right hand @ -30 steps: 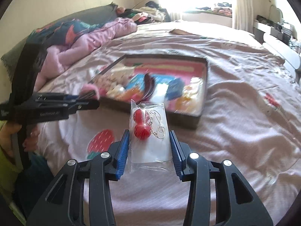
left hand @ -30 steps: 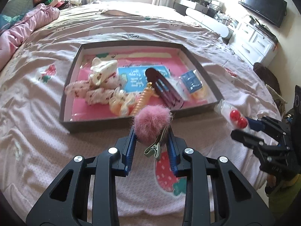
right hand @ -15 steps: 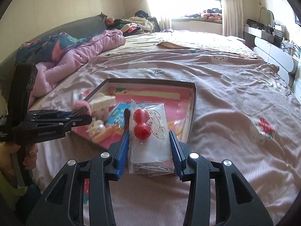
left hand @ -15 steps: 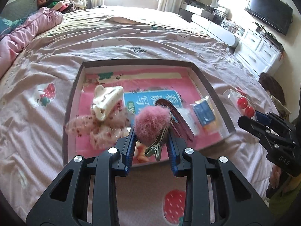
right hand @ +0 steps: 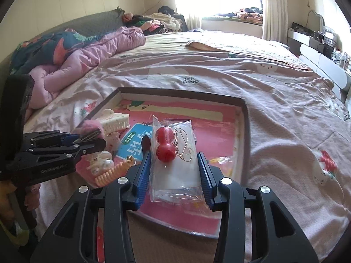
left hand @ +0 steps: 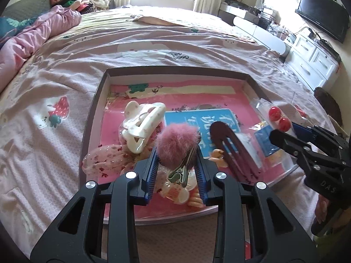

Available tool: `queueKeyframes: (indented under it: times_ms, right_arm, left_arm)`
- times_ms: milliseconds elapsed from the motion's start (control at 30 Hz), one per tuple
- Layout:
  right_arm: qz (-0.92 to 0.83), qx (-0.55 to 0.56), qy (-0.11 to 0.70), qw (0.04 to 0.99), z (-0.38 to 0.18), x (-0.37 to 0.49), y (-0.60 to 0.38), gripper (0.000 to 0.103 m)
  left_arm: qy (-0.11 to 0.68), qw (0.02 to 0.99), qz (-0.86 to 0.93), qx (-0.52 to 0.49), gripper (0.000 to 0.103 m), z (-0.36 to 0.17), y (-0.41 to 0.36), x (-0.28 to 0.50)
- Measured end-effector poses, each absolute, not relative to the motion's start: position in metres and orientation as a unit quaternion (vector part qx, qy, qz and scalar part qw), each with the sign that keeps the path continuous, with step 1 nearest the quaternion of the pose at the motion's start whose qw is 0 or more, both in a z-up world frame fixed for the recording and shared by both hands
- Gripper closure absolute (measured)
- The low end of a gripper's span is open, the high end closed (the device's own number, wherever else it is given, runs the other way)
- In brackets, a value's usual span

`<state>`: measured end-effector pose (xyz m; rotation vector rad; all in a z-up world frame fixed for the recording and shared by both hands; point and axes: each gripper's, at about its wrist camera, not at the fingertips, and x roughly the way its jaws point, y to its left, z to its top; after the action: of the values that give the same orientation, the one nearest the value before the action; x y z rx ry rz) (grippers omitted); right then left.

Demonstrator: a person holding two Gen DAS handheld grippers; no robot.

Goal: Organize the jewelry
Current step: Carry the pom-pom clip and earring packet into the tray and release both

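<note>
Left wrist view: left hand-held gripper (left hand: pixel 176 164) angled down over the near part of the tray (left hand: pixel 92 118) on the bed (left hand: pixel 153 39), jaws narrowed onto a pink pom-pom hair clip (left hand: pixel 178 148), metal clip end hanging between the blue pads. Below and beyond it in the tray, a white claw clip (left hand: pixel 141 126), a dark maroon hair clip (left hand: pixel 232 151) and a blue card (left hand: pixel 197 118). At the right edge, right hand-held gripper (left hand: pixel 285 131) reaching in over the tray's right side, carrying a clear bag with red bead earrings (left hand: pixel 277 117). Right wrist view: right hand-held gripper (right hand: pixel 174 164) tilted down over the tray's (right hand: pixel 243 131) near right part, jaws closed on the clear bag with red bead earrings (right hand: pixel 173 151), gold hooks visible inside. On the left, left hand-held gripper (right hand: pixel 87 141) held level with the pink pom-pom hair clip (right hand: pixel 91 129), above the white claw clip (right hand: pixel 114 120), fingers of a hand (right hand: pixel 30 197) around its grip.
</note>
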<state>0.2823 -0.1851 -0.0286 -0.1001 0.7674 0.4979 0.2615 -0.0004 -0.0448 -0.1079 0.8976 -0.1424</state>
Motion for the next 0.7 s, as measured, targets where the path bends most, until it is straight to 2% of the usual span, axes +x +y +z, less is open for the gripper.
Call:
queueKeyframes:
  times_ms: [400, 700]
  right_arm:
    - [0.237, -0.054, 0.386, 0.89, -0.047, 0.287, -0.168, 0.062]
    - [0.238, -0.052, 0.385, 0.89, -0.043, 0.276, -0.17, 0.061]
  left_arm:
    - [0.432, 0.898, -0.064, -0.055, 0.079, -0.048, 0.008, 0.263]
    - [0.43, 0.899, -0.066, -0.057, 0.068, -0.045, 0.008, 0.257]
